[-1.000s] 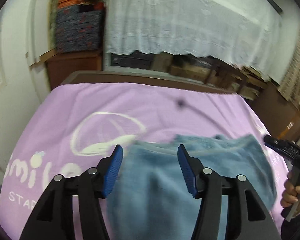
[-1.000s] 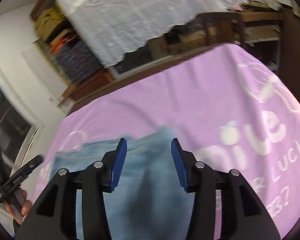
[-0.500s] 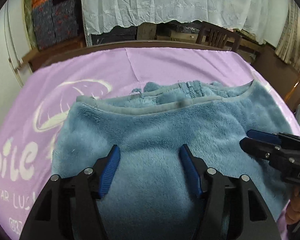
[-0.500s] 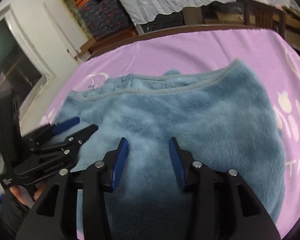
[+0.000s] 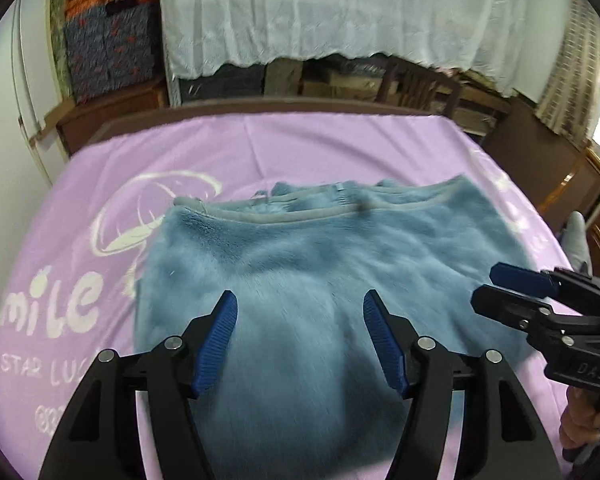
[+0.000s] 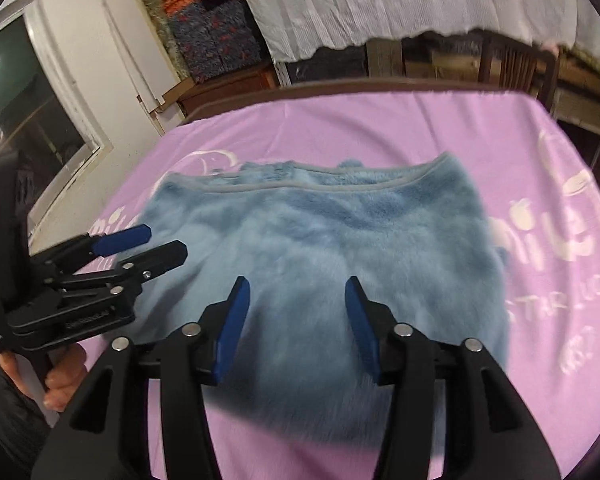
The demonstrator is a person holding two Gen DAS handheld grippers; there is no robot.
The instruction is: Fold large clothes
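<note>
A blue fleece garment (image 5: 320, 264) (image 6: 320, 248) lies folded flat on a purple blanket (image 5: 300, 148) (image 6: 360, 128), its grey-trimmed edge at the far side. My left gripper (image 5: 300, 316) hovers open above the garment's near part, nothing between its blue pads. My right gripper (image 6: 298, 300) is open too, over the same near part. Each view shows the other gripper from the side: the right gripper (image 5: 500, 288) at the garment's right edge, the left gripper (image 6: 156, 244) at its left edge, both held by a hand.
The purple blanket carries white lettering (image 5: 60, 308) and covers a table with a dark wooden rim (image 5: 300, 106). Behind stand a white lace cloth (image 5: 340, 12), stacked patterned boxes (image 5: 108, 52), chairs (image 5: 416, 80) and a window (image 6: 24, 120) on the left.
Both grippers pulled back and up from the garment. A second ago the views pointed further away with the fabric blurred; now the whole folded garment lies still in view.
</note>
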